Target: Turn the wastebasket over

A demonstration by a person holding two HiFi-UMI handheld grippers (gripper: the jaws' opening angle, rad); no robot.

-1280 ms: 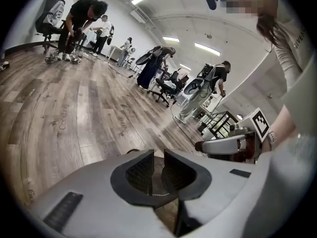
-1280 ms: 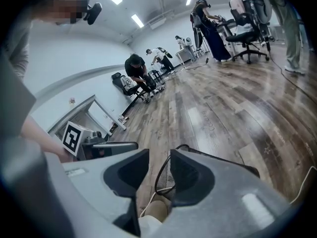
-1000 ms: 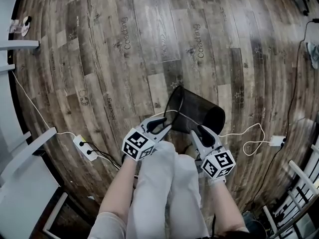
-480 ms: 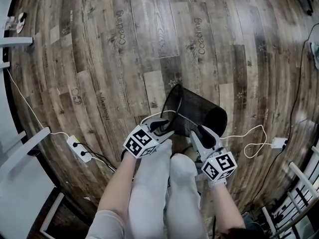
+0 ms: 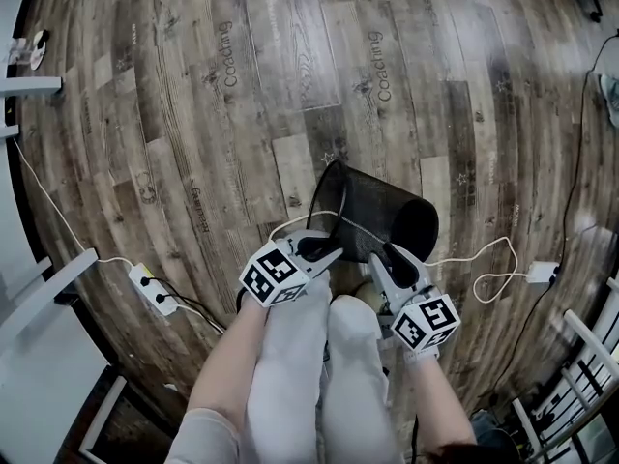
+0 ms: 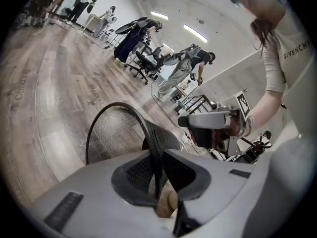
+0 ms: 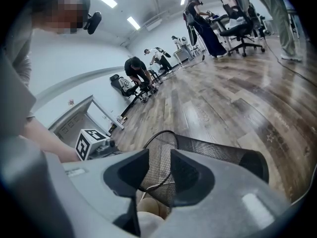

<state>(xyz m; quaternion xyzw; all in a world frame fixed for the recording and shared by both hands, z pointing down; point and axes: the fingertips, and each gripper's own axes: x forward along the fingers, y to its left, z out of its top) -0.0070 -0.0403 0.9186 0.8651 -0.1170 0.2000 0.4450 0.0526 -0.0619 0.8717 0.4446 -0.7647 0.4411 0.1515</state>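
Wastebasket [image 5: 382, 222] of black mesh lies on its side on the wood floor [image 5: 222, 124], just ahead of our knees [image 5: 334, 322]. Left gripper [image 5: 327, 249] has just been closing, its jaws pinching the wire rim; right gripper [image 5: 380, 257] clamps the mesh wall near the rim.

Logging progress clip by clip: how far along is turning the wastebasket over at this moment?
Done: the black wire-mesh wastebasket lies tilted on its side over the wooden plank floor, mouth toward the grippers. In hand: the left gripper has just been closing its jaws, with the rim wire between them; the right gripper clamps the mesh wall. Left: swinging it on until the mouth faces down.
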